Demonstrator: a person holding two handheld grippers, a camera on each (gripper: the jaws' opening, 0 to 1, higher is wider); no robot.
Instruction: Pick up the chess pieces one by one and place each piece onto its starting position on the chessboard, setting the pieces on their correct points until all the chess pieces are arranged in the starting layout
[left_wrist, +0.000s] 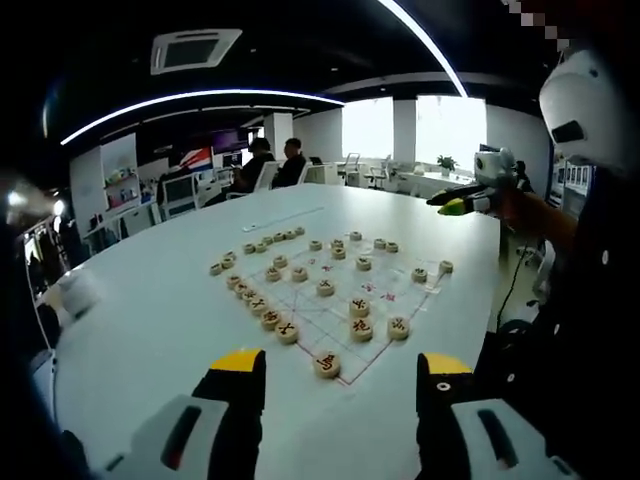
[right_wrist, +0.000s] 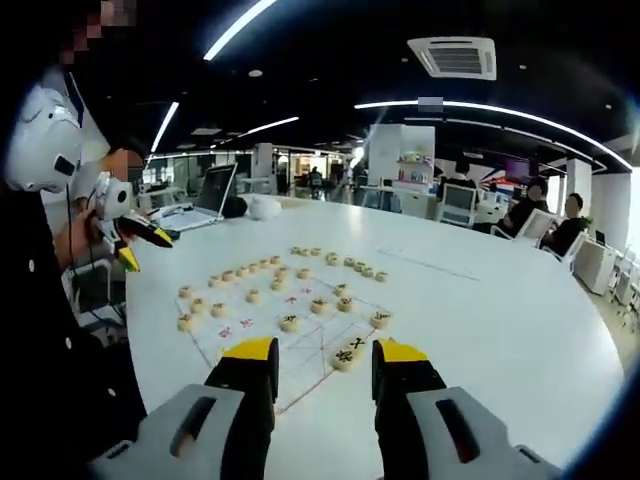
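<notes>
In the left gripper view, the left claw (left_wrist: 340, 375) stood spread, its two black jaws tipped with yellow caps and backed by grey housings, nothing between them. Just ahead of it lay a round, pale wooden chess piece (left_wrist: 327, 364) with a dark carved mark, resting at the near corner of the chessboard (left_wrist: 330, 300), a thin flat sheet printed with faint red lines. More of the same flat wooden discs (left_wrist: 270, 318) sat in a row along the board's left edge and in a line across its far side; their characters were too small to read. Up and to the right of the claw, the other claw (left_wrist: 452, 204) showed yellow and black tips, held by a person whose arm was cut off by the frame.

In the right gripper view, the right claw (right_wrist: 325, 368) was likewise spread and empty. A disc (right_wrist: 347, 355) lay on the board (right_wrist: 290, 330) just ahead, between the yellow tips. Far to the left, the left claw (right_wrist: 135, 245) hung over the bench edge.

The bench (left_wrist: 150, 300) was large, rounded, smooth and white. Around it was an open office with curved ceiling light strips (left_wrist: 190, 100), a ceiling vent (right_wrist: 455, 57), a laptop (right_wrist: 210, 195), and seated people (left_wrist: 270, 165) in the distance.
</notes>
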